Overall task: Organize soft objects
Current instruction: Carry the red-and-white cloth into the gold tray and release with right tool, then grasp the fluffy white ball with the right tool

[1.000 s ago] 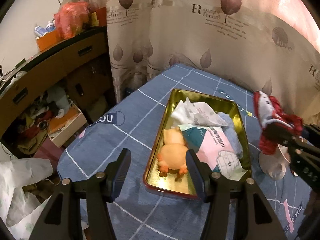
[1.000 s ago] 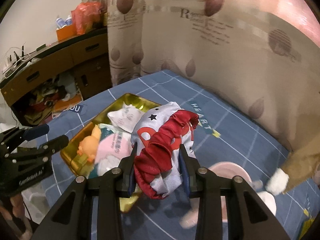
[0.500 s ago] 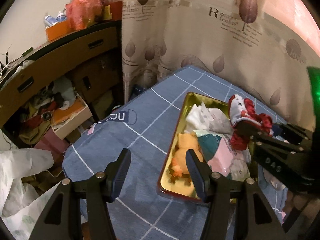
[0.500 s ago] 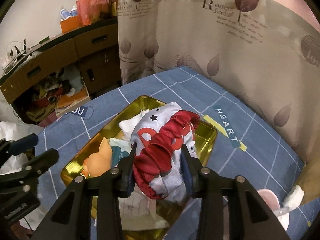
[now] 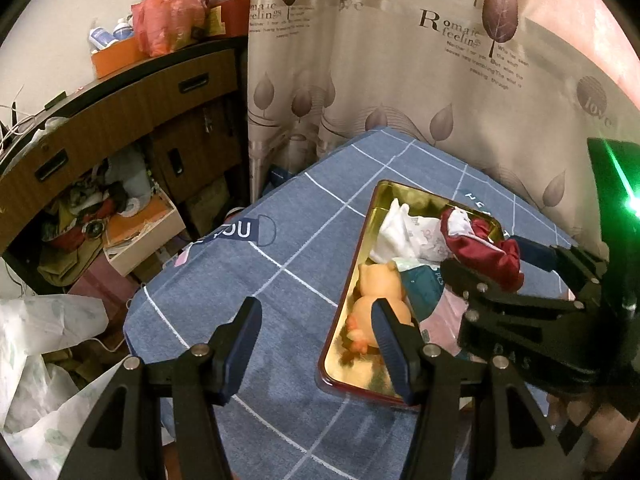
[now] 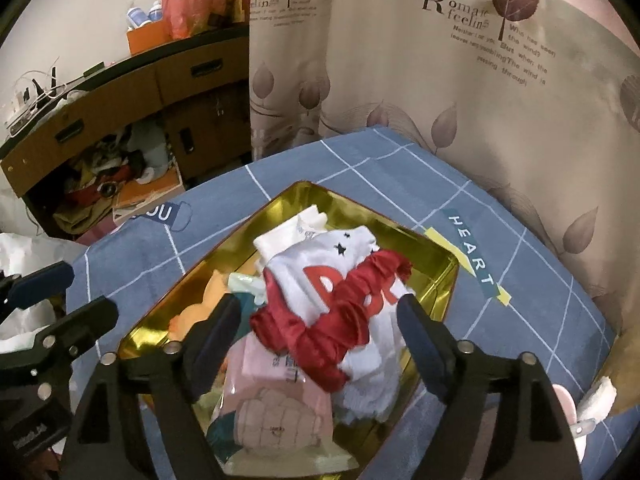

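A gold tin tray (image 6: 436, 256) sits on the blue bedspread and also shows in the left wrist view (image 5: 416, 196). It holds an orange plush toy (image 5: 380, 284), a white cloth (image 5: 396, 228), a pink packet (image 6: 276, 396) and a red-and-white garment (image 6: 332, 300). My right gripper (image 6: 320, 320) is open, its fingers either side of the garment, which lies on the pile in the tray. My left gripper (image 5: 316, 344) is open and empty over the bedspread, left of the tray.
A leaf-print curtain (image 5: 400, 80) hangs behind the bed. A wooden cabinet (image 5: 120, 120) with clutter stands at the left, beyond the bed edge. White plastic bags (image 5: 36, 360) lie at lower left. A pink object (image 6: 568, 404) sits right of the tray.
My right gripper moved over the tray, opened and let go of the red-and-white garment, which now rests on the pile. My left gripper drew back to the left.
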A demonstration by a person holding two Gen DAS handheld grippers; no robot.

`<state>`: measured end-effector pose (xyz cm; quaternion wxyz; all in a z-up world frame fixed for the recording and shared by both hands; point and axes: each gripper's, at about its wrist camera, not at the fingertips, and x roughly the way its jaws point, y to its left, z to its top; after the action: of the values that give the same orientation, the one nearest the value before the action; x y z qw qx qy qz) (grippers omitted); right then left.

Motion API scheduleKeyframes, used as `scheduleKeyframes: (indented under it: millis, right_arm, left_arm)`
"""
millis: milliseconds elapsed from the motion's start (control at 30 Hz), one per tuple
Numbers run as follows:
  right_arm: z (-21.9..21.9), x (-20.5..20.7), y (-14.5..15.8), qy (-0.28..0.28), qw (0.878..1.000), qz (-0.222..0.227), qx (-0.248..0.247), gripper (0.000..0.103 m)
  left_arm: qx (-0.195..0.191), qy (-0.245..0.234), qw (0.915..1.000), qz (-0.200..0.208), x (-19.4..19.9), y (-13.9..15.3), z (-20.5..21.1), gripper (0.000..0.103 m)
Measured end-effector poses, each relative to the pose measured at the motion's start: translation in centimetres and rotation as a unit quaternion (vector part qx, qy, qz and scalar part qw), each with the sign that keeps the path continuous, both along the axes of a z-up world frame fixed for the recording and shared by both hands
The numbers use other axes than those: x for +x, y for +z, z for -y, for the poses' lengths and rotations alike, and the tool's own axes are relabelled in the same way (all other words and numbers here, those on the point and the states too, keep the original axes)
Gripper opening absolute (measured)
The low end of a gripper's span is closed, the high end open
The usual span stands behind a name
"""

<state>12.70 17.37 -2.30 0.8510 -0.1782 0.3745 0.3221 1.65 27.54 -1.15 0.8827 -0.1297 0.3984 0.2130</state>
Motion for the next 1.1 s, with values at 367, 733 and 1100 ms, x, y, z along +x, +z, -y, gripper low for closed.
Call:
scheduleKeyframes:
  millis: [367, 733, 1100]
  right_arm:
    - [2.9, -3.5, 1.4, 0.004, 1.000, 0.006, 0.005, 0.085]
    - [11.4, -4.9, 4.1, -0.052, 0.998, 0.042, 0.023, 0.087]
    - [26.1, 2.2, 1.6, -0.233, 0.972, 0.027, -0.013, 0.087]
  left_arm:
    - [0.003, 0.002, 1.0000, 0.003, 0.0, 0.0, 0.1, 0.058]
    - [0.013, -0.004, 0.9999, 0.002, 0.0, 0.1, 0.4, 0.058]
    - [0.014, -0.027, 0.9995, -0.004, 0.1, -0.5, 1.4, 0.058]
